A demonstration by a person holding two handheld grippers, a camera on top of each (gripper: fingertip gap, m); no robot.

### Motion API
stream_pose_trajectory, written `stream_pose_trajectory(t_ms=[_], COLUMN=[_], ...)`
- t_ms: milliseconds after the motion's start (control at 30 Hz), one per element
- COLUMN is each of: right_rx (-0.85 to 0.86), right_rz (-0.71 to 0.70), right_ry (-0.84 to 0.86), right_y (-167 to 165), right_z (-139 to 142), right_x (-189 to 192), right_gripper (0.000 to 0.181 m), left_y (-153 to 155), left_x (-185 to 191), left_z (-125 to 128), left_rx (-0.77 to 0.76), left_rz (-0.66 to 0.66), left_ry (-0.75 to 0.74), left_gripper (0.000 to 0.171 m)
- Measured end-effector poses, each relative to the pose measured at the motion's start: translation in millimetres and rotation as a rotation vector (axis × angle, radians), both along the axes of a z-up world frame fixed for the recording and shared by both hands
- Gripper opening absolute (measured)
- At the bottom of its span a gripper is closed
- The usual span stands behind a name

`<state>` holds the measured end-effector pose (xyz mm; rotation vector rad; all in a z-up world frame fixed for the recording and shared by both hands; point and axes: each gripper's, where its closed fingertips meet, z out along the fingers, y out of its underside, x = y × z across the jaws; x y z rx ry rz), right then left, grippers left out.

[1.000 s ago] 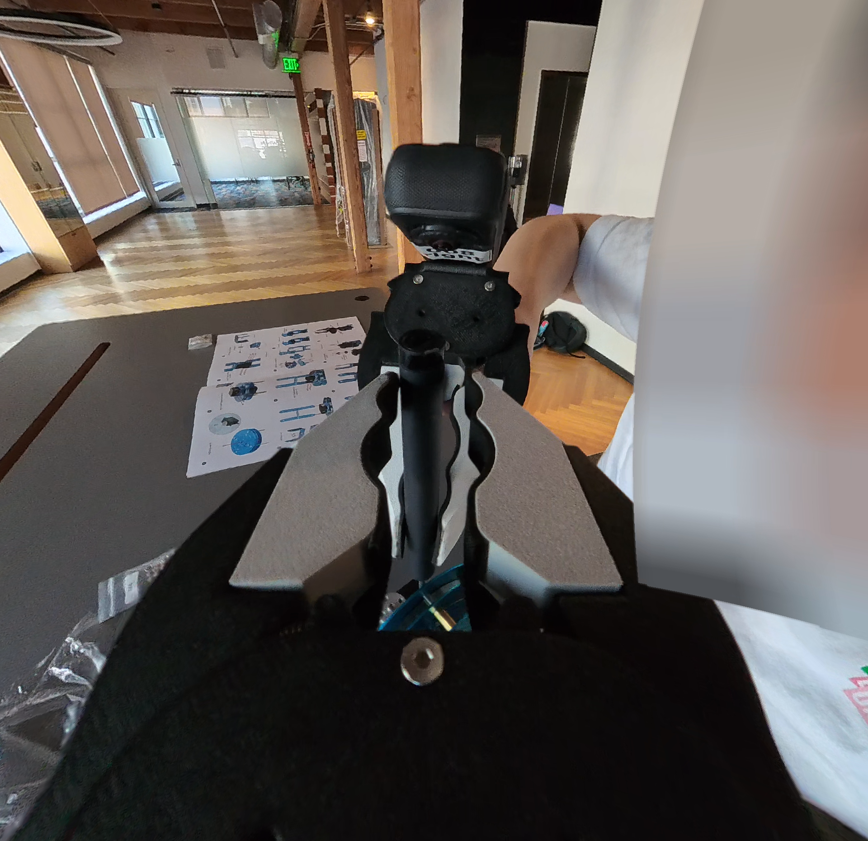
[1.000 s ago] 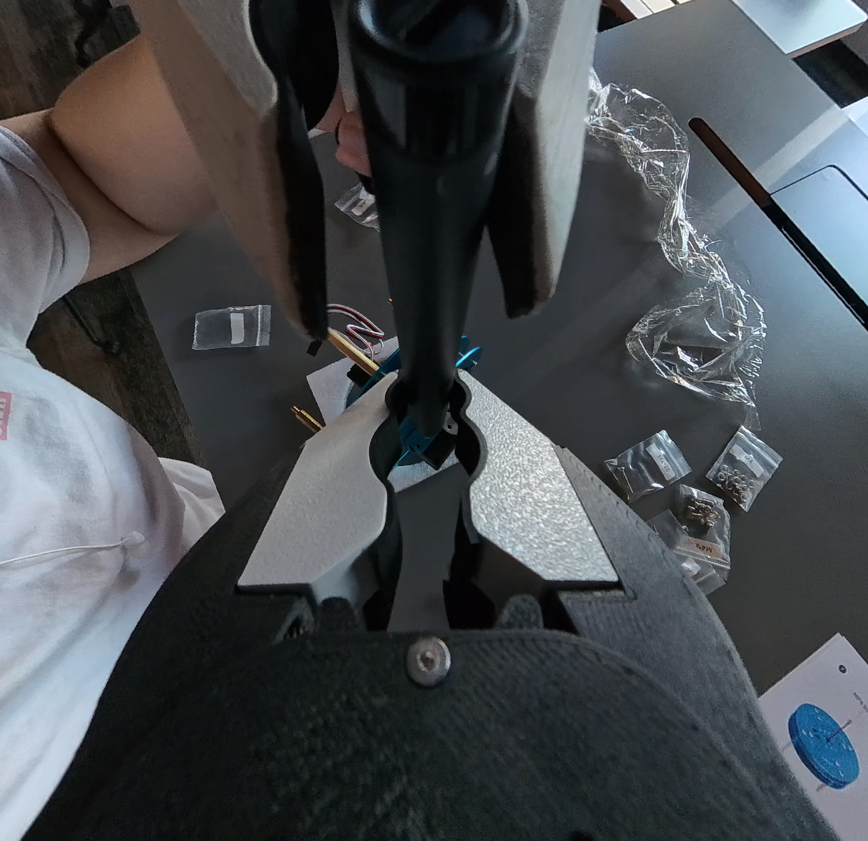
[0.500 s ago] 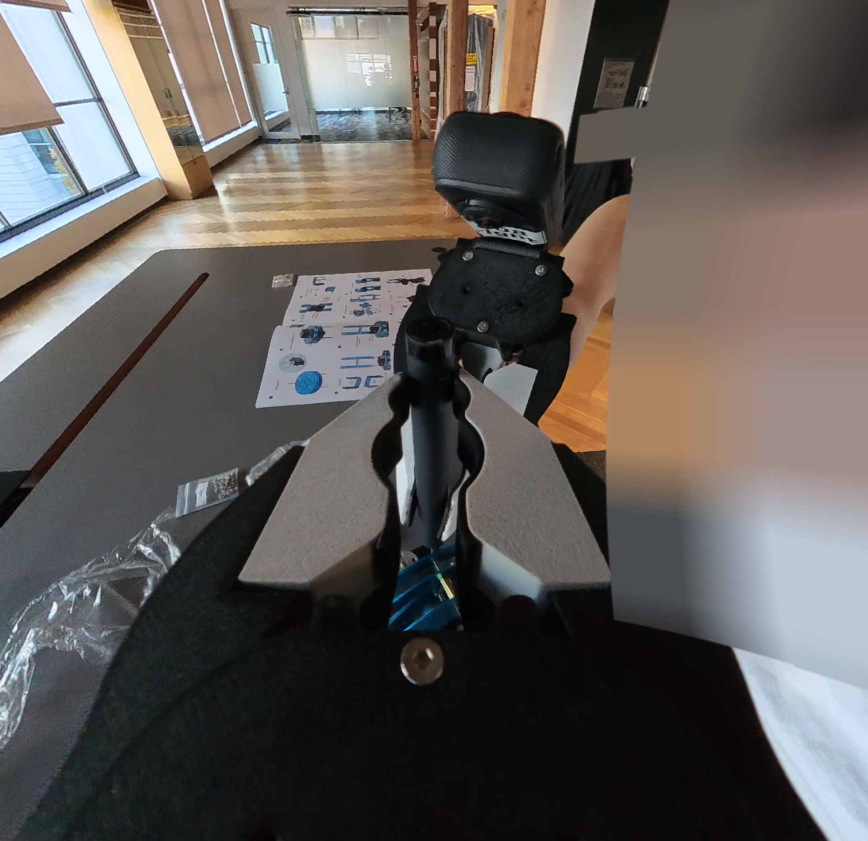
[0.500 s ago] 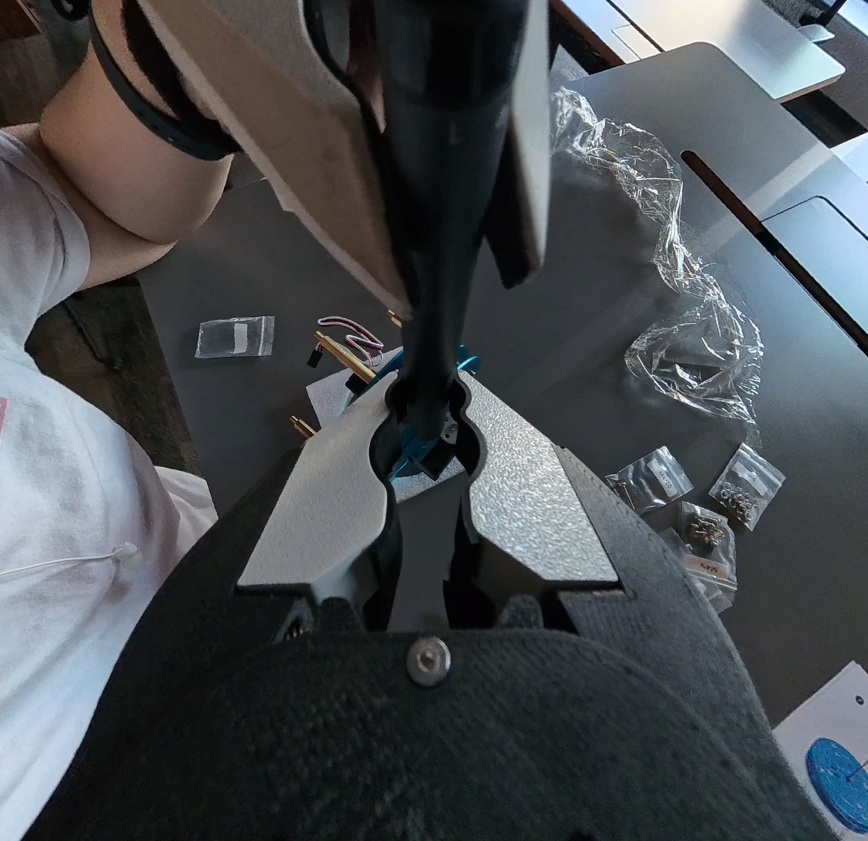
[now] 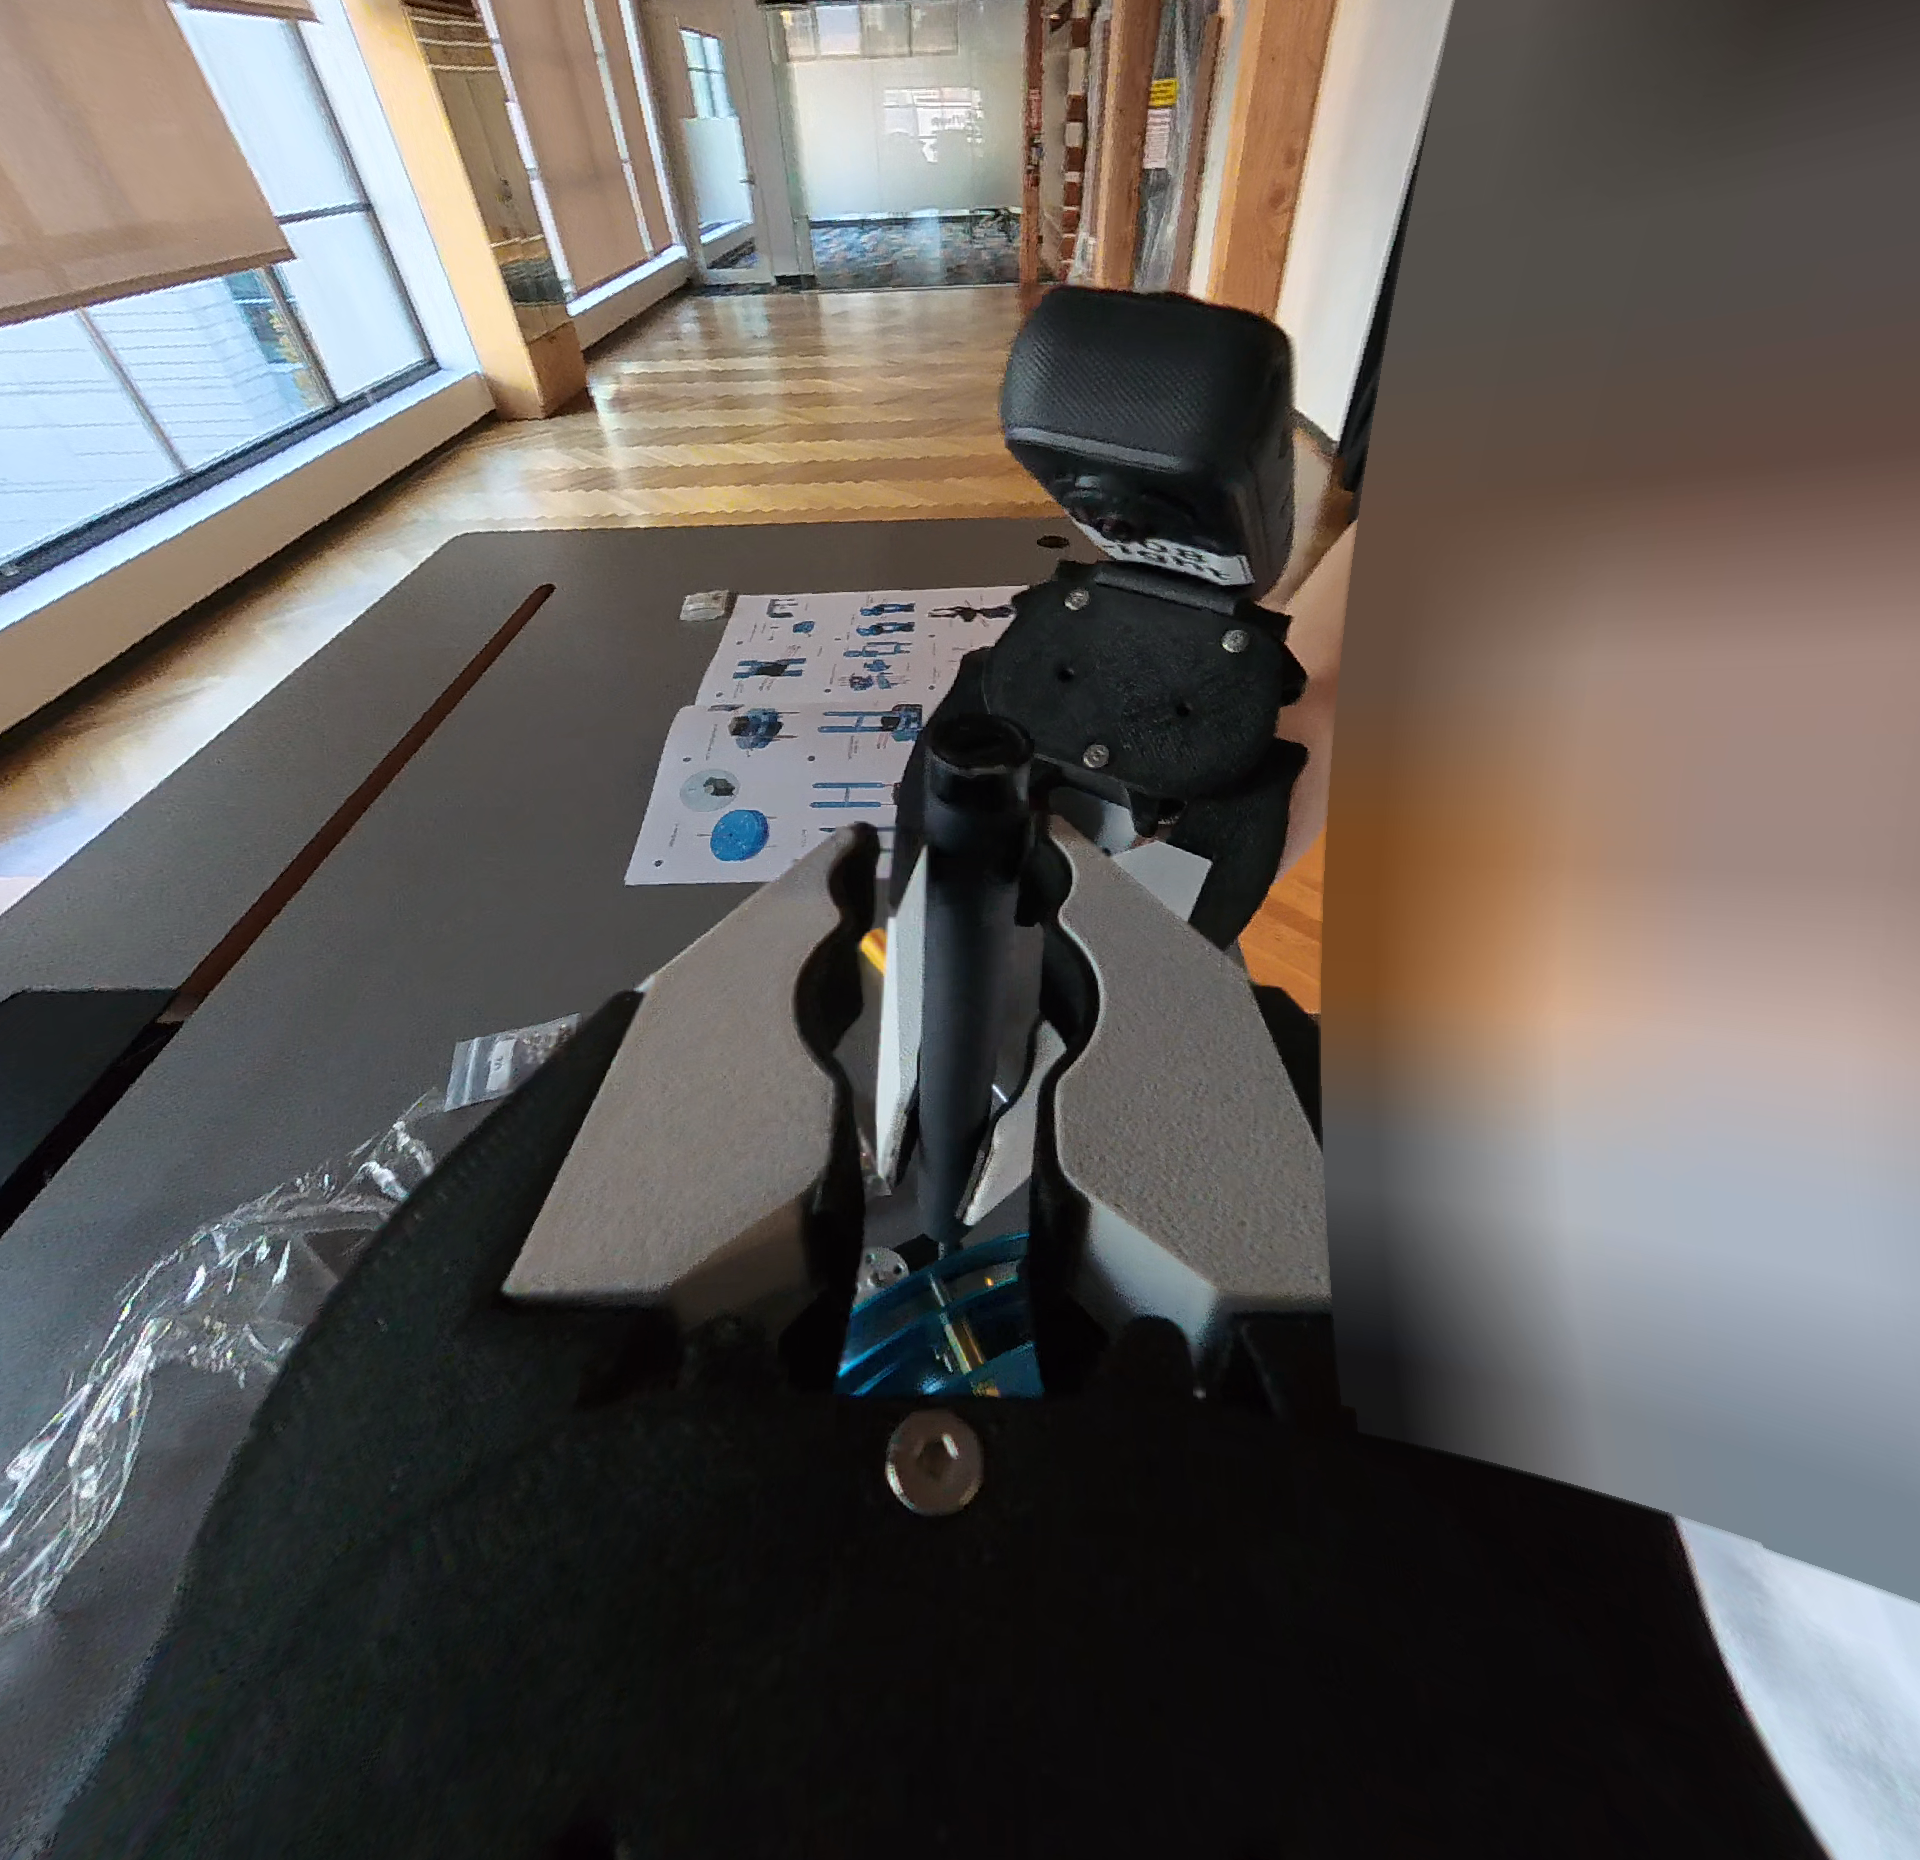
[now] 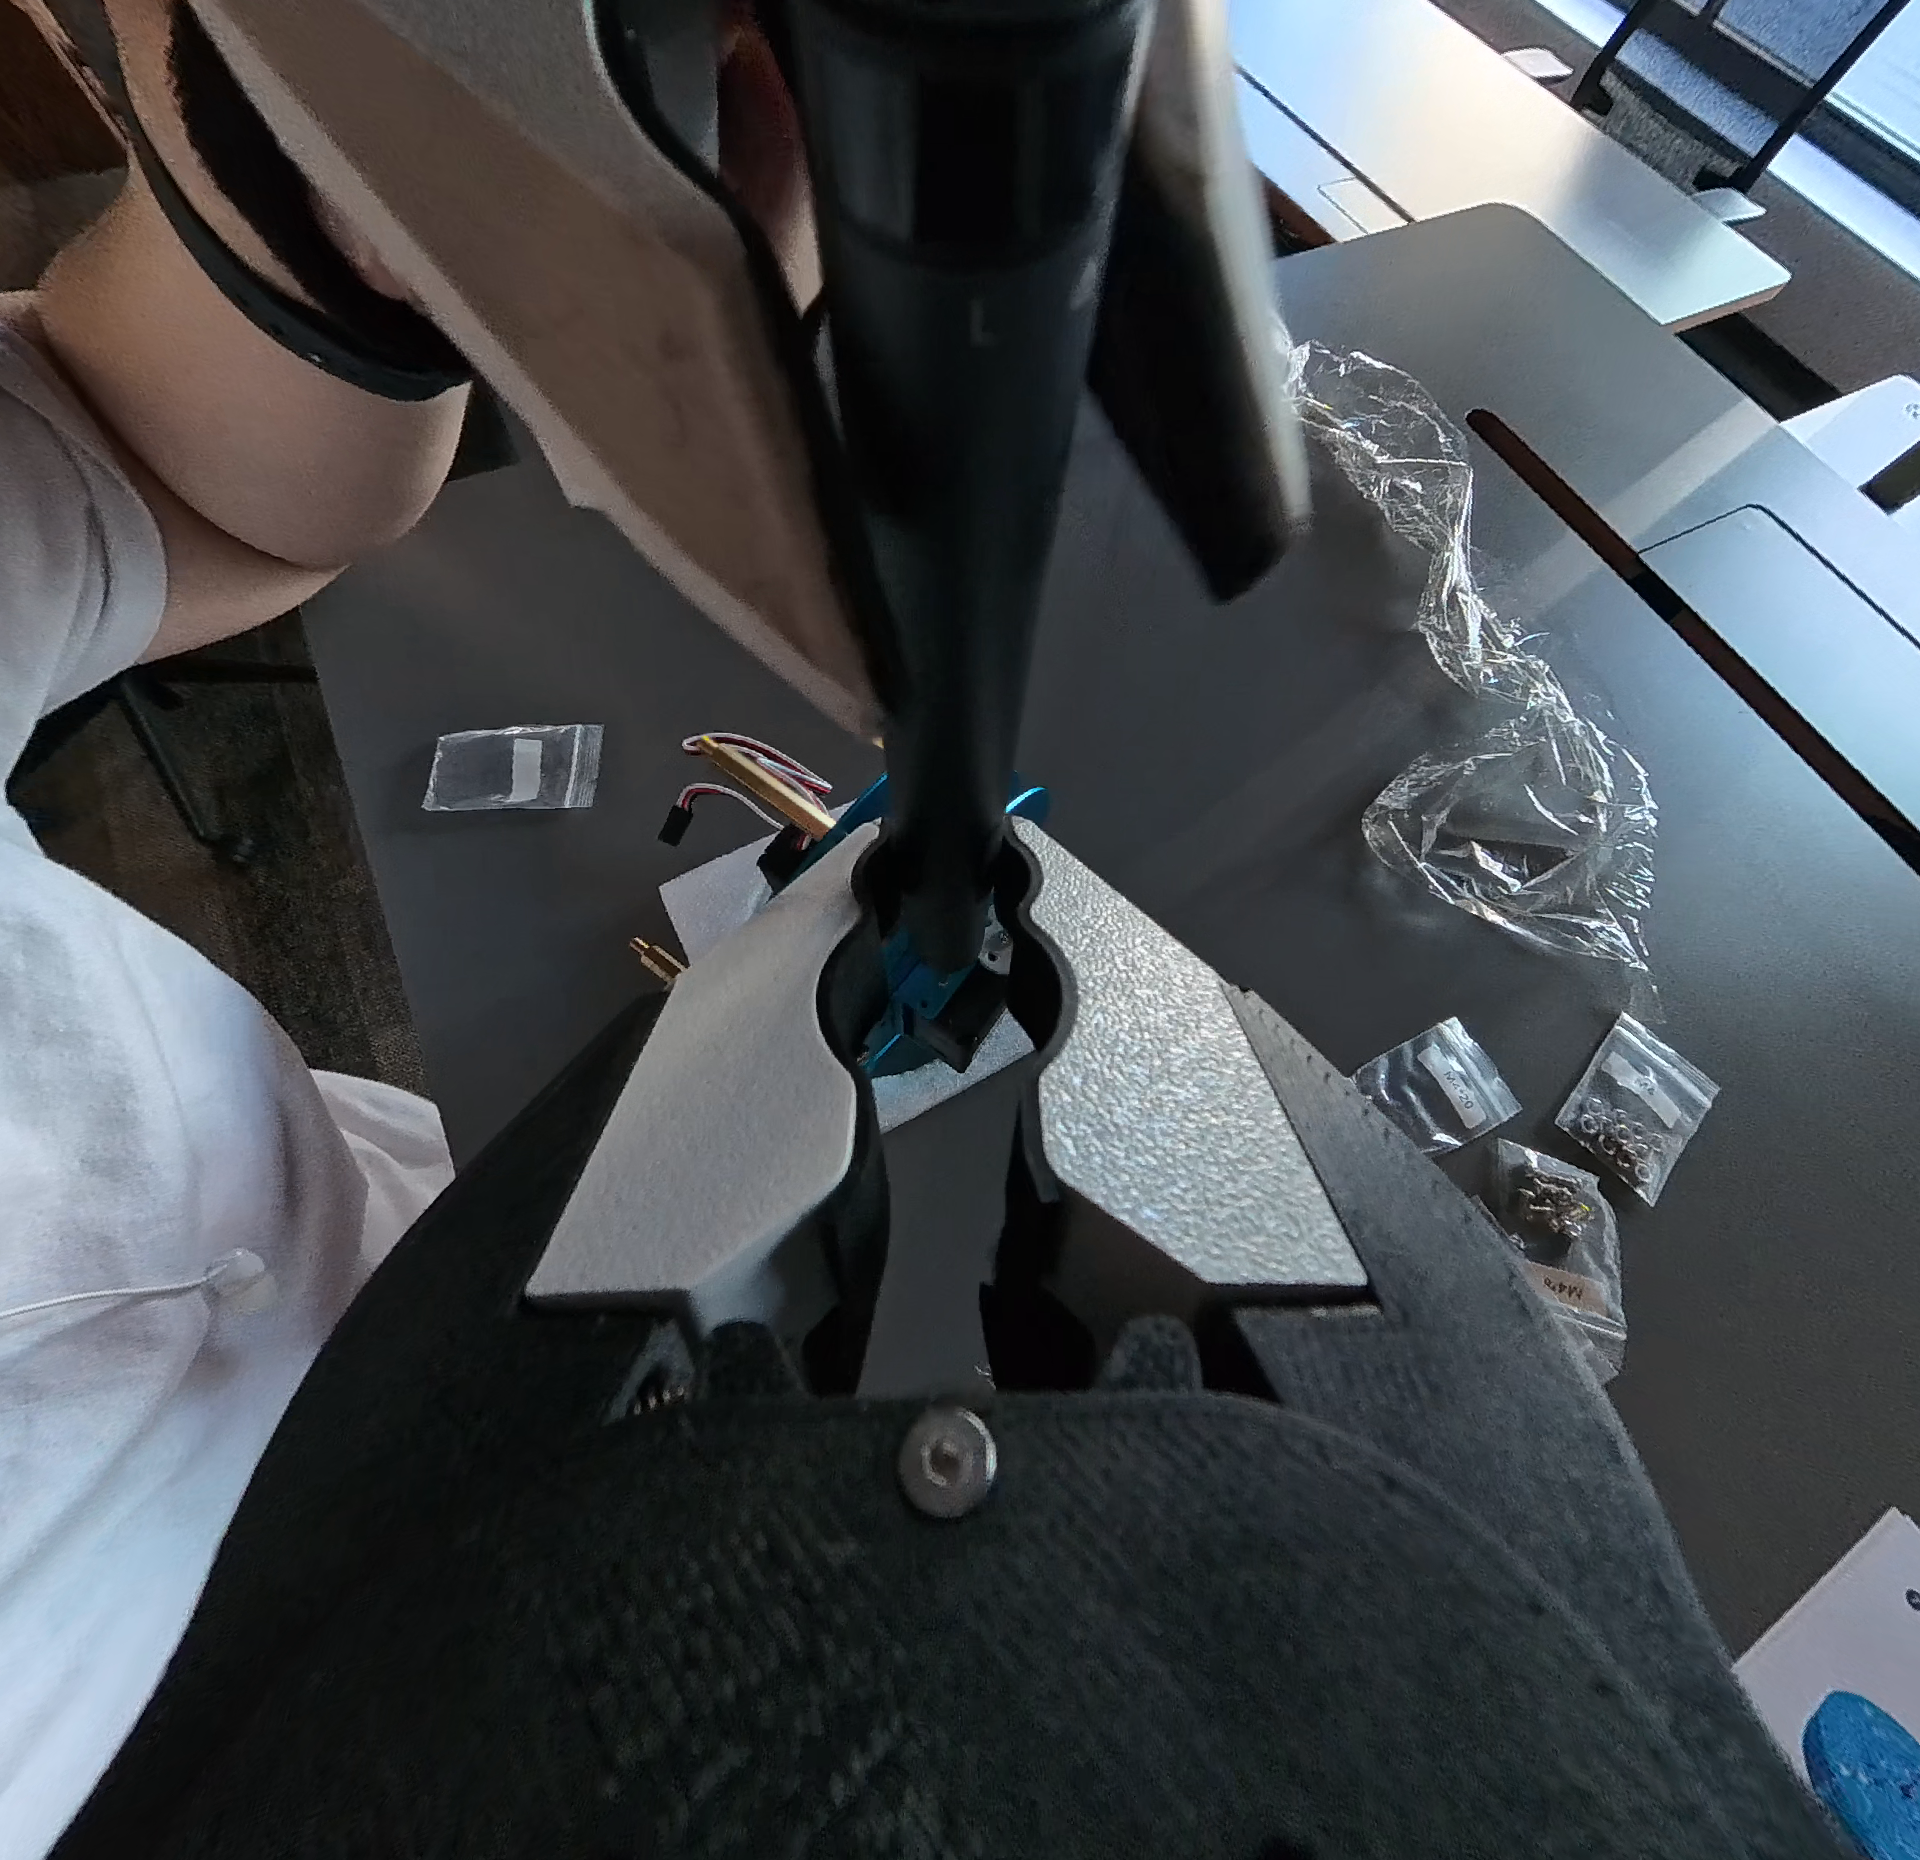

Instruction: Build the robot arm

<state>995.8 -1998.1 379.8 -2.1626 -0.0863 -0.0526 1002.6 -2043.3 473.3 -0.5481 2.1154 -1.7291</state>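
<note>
A black screwdriver (image 6: pixel 956 460) stands tilted over a blue metal part (image 6: pixel 904 1000) that lies on a white sheet on the dark table (image 6: pixel 1195 771). My right gripper (image 6: pixel 940 854) is shut on its thin lower shaft, just above the blue part. My left gripper (image 5: pixel 961 854) is shut on the thick handle higher up; its fingers (image 6: pixel 644 376) fill the top of the right wrist view. In the left wrist view the screwdriver (image 5: pixel 966 979) runs down between my fingers to the blue part (image 5: pixel 935 1332). The right gripper's pale fingers (image 5: pixel 899 1021) clasp it there. The tip's contact is hidden.
Crumpled clear plastic (image 6: pixel 1507 792) lies right of the part. Small bags of screws (image 6: pixel 1631 1124) lie nearer. A clear bag (image 6: pixel 514 766), brass standoffs and red-white wires (image 6: pixel 758 771) lie to the left. Instruction sheets (image 5: pixel 790 730) lie farther off. A person's arm (image 6: pixel 260 460) is at the left. The grippers' ends are close to 10 centimetres from one another.
The left gripper has swung and tilted, so its view now looks more to the left over the table. The screwdriver handle has come nearer the right camera. The right gripper and blue part stay put.
</note>
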Motion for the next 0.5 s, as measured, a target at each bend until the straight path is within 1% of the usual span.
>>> stream_pose_trajectory(t_ms=[33,67,133,233,433,500], right_rx=[-0.001,-0.003,-0.006,-0.002,0.069,0.078], right_rz=[0.001,0.000,-0.002,0.000,0.019,0.017], right_ry=[0.001,0.003,0.025,0.038,0.057,0.047], right_y=[0.2,0.3,1.2,2.5,3.3,2.0], right_z=[0.0,0.0,-0.2,-0.2,-0.4,-4.9], right_x=[-0.1,0.4,1.4,1.6,0.3,2.1], right_gripper=[0.017,0.017,0.017,0.017,0.017,0.026], left_y=[0.0,-1.0,0.8,3.5,6.1,5.8], left_x=[0.6,-0.7,2.0,2.9,2.0,1.0], left_z=[-0.6,-0.9,-0.8,-0.6,-0.3,-0.3], left_rx=[0.005,0.007,-0.003,-0.011,-0.024,-0.025], left_rz=[0.008,0.000,0.025,0.027,0.020,0.017], left_ry=[0.000,0.003,0.017,0.013,-0.001,-0.002], left_gripper=[0.024,0.016,0.015,0.015,0.015,0.015])
